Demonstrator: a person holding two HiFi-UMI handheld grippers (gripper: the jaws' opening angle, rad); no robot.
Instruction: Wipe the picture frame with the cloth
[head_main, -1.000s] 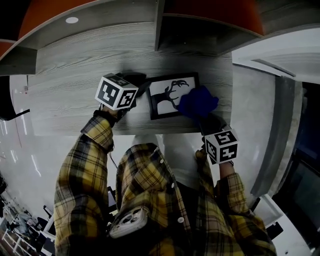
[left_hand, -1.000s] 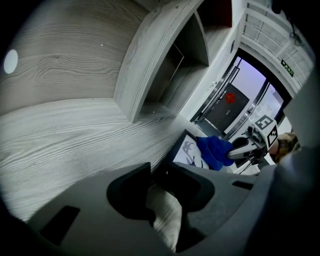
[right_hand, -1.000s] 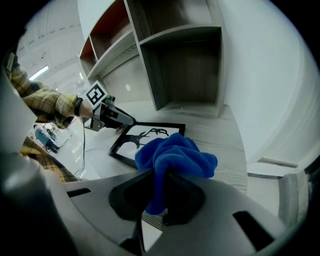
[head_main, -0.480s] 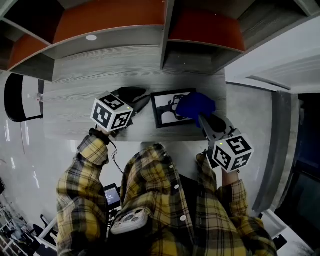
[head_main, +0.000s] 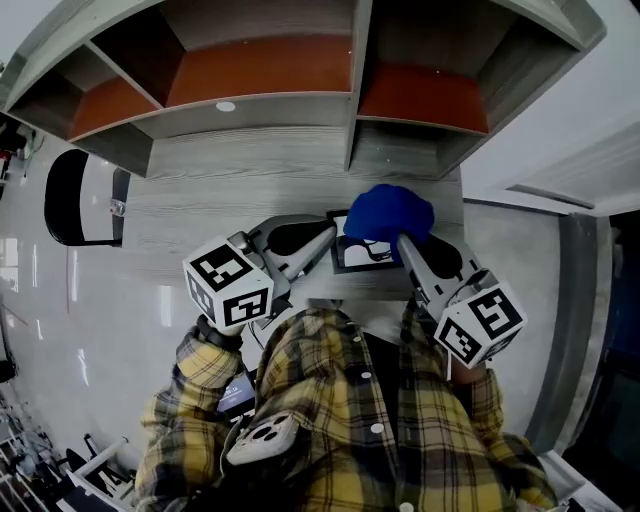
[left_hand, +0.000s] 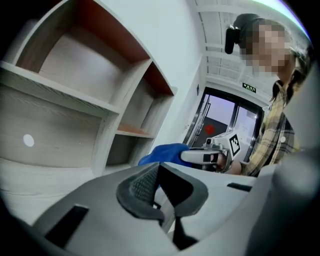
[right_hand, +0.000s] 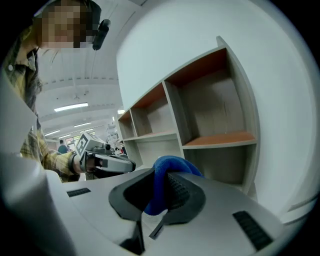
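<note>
Right gripper clamps the cloth over the picture frame at the bench's front edge, left gripper closed empty beside it; I judge I'm mid-wipe, and next the cloth must press down flat.

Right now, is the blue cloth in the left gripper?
No, the blue cloth is pinched between the jaws of the right gripper, as the right gripper view shows.
</note>
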